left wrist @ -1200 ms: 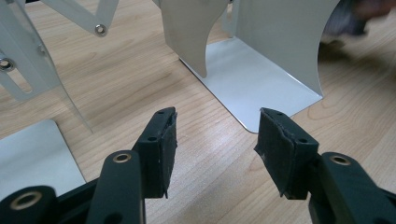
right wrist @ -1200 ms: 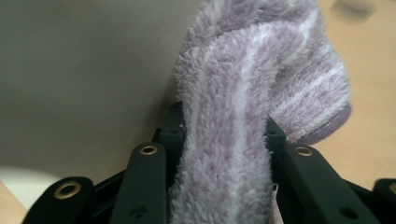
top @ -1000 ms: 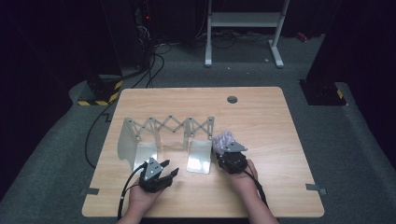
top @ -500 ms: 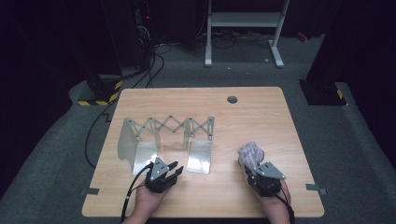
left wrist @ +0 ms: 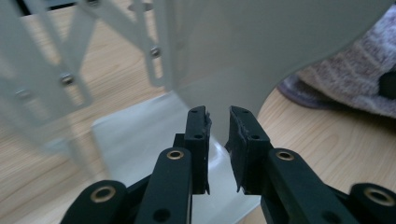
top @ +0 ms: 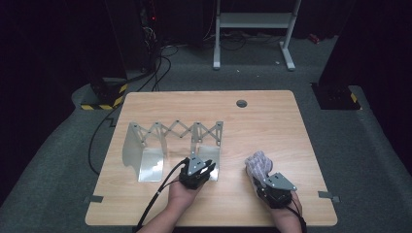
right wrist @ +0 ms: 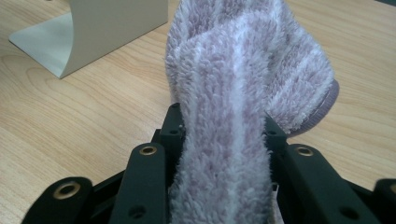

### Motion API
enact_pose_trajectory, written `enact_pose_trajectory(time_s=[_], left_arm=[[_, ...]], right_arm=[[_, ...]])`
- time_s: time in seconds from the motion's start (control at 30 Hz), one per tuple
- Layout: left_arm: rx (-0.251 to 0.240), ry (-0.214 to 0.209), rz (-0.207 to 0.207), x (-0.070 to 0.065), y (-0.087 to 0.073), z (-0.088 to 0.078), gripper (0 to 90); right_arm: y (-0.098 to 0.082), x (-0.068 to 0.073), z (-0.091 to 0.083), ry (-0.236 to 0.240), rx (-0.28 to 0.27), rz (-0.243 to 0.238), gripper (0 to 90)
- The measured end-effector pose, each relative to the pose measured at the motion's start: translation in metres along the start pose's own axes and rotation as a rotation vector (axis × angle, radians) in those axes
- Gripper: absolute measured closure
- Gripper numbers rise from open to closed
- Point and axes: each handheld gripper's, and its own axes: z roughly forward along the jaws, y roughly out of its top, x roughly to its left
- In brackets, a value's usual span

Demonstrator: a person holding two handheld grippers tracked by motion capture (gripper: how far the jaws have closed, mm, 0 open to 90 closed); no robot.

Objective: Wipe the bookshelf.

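while the right tool [right wrist: 223, 140] pinches a fuzzy purple sock [top: 258, 165] low over the counter [top: 291, 131], right of the metal rack [top: 172, 133], the left tool [left wrist: 218, 126] sits at the rack's right end plate [left wrist: 261, 51]. its jaws have just been closing and stand narrowly apart, with the plate's lower edge just beyond the tips. best to steady that plate squarely before bringing the sock across, so the folding rack doesn't skid.
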Motion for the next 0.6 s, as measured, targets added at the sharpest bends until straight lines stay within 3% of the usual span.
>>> enact_pose_trajectory(time_s=[0.3,0.4,0.5,0.6], left_arm=[[-0.014,-0.045,-0.004,-0.017,0.010,0.015,77.1],[-0.010,-0.059,0.011,-0.025,0.015,0.025,77.1],[-0.009,-0.066,0.005,-0.027,0.016,0.029,75.2],[-0.005,-0.061,0.017,-0.022,0.009,0.021,73.4]], right_arm=[[-0.002,0.000,0.001,0.003,0.005,0.006,64.4],[-0.003,0.000,0.002,0.004,0.007,0.008,64.4],[-0.003,0.000,0.002,0.006,0.005,0.010,64.4],[-0.003,0.001,0.000,0.018,-0.004,0.011,64.4]])
